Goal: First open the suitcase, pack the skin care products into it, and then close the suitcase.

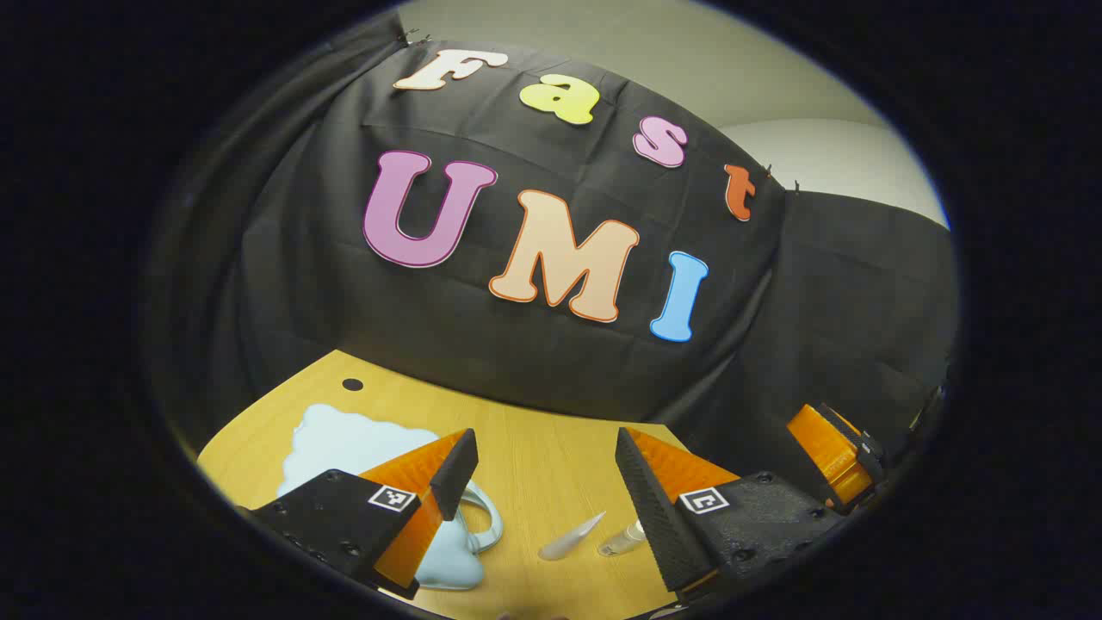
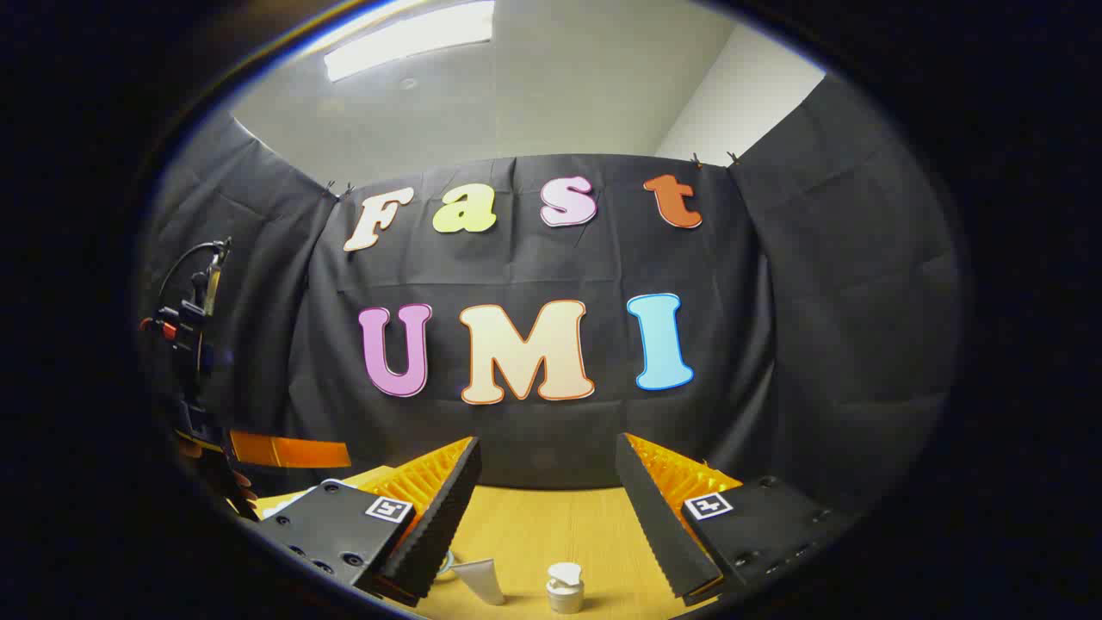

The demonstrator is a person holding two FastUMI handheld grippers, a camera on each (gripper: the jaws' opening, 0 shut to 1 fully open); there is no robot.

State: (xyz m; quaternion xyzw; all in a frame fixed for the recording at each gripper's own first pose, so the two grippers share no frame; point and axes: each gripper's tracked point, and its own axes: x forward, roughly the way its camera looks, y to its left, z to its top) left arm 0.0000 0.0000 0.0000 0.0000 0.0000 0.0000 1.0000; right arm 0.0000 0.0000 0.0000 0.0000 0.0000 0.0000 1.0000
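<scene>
The suitcase in the left gripper view is a pale blue, cloud-shaped case lying flat on the wooden table, with a looped handle at its near edge. It lies closed, partly hidden behind the left finger of the left gripper.

Skin care products lie on the table just beyond that gripper's fingers: a translucent, tapered tube lying on its side, and just beside it a small clear bottle, also on its side, its far end hidden behind the right finger.

In the right gripper view, a white tube rests on the tabletop, and near it stands a small squat jar with a white cap.

The left gripper is spread wide, holding nothing; its pads are black and ribbed, backed by orange plastic. The right gripper is likewise wide apart and empty.

The table surface is light yellow wood grain with a dark round hole near the far edge.
</scene>
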